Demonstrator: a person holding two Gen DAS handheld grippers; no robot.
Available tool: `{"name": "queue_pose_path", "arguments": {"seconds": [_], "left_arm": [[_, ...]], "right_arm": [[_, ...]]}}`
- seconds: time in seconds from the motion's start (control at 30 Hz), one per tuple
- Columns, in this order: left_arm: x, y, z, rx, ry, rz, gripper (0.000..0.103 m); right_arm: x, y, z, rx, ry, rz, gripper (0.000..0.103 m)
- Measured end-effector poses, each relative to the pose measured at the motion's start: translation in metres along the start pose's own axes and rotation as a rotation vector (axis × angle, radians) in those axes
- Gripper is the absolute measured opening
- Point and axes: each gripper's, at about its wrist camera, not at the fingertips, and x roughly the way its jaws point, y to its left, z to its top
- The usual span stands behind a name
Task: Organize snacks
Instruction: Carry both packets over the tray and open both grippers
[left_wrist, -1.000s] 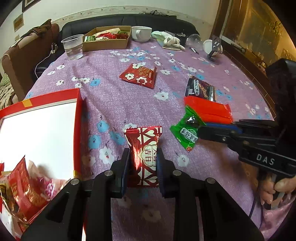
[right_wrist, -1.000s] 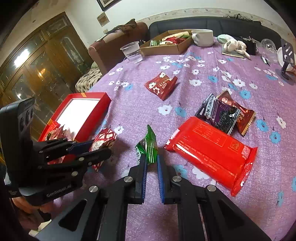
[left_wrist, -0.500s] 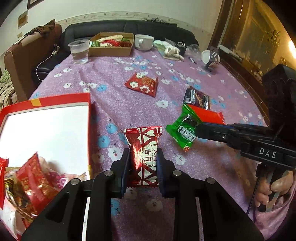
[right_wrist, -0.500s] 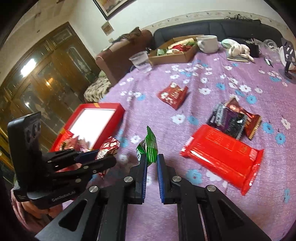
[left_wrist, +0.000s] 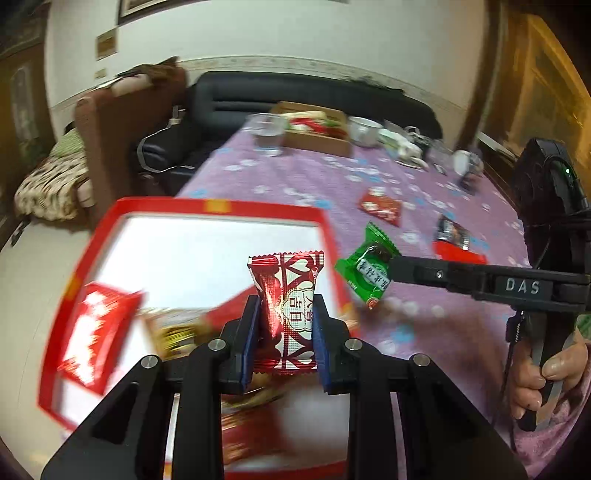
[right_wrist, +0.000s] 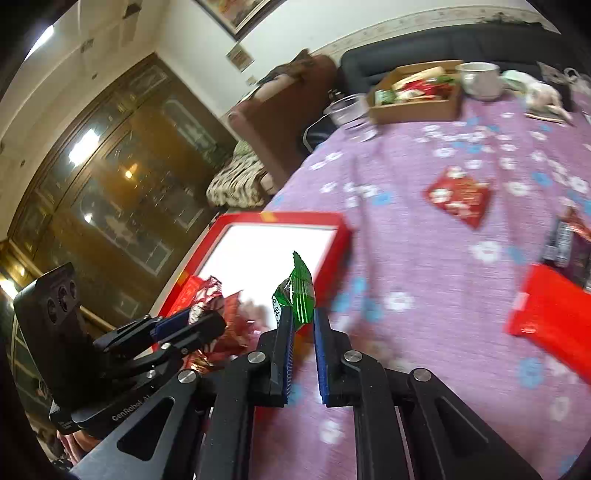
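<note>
My left gripper (left_wrist: 284, 314) is shut on a red and white heart-patterned candy (left_wrist: 290, 299) and holds it in the air over the red box (left_wrist: 184, 210), which has a white inside and several red snack packets (left_wrist: 94, 328) in it. My right gripper (right_wrist: 301, 325) is shut on a green candy wrapper (right_wrist: 297, 291) and holds it above the box's near right edge (right_wrist: 295, 219). In the left wrist view the green candy (left_wrist: 367, 266) hangs to the right of the red candy. The left gripper (right_wrist: 188, 325) also shows in the right wrist view.
On the purple flowered tablecloth (right_wrist: 424, 258) lie a small red packet (right_wrist: 460, 195), a large red packet (right_wrist: 554, 317) and dark packets (right_wrist: 569, 243). At the far end stand a cardboard box of snacks (right_wrist: 417, 92), a plastic cup (right_wrist: 347, 110) and a white bowl (right_wrist: 480, 79). A sofa is behind.
Both grippers have lifted their candies off the table and swung left toward the red box. The left one now hangs over the box's inside.
</note>
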Motion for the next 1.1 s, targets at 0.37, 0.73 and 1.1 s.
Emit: {"name": "queue_pose_path", "arguments": {"seconds": [0.37,0.73,1.1], "left_arm": [[-0.001,0.065,-0.021,-0.060,0.014,0.158,0.024],[-0.001,0.070,-0.030,-0.049,0.025,0.261,0.057],[-0.029,0.030,-0.012,0.059,-0.103,0.350,0.080]], "right_arm": [[0.063,0.073,-0.004,-0.084,0.072,0.044,0.010],[0.062,0.085,-0.007,-0.124,-0.001,0.013,0.040],[0.002,0.020,-0.001,-0.030,-0.155,-0.053,0.054]]}}
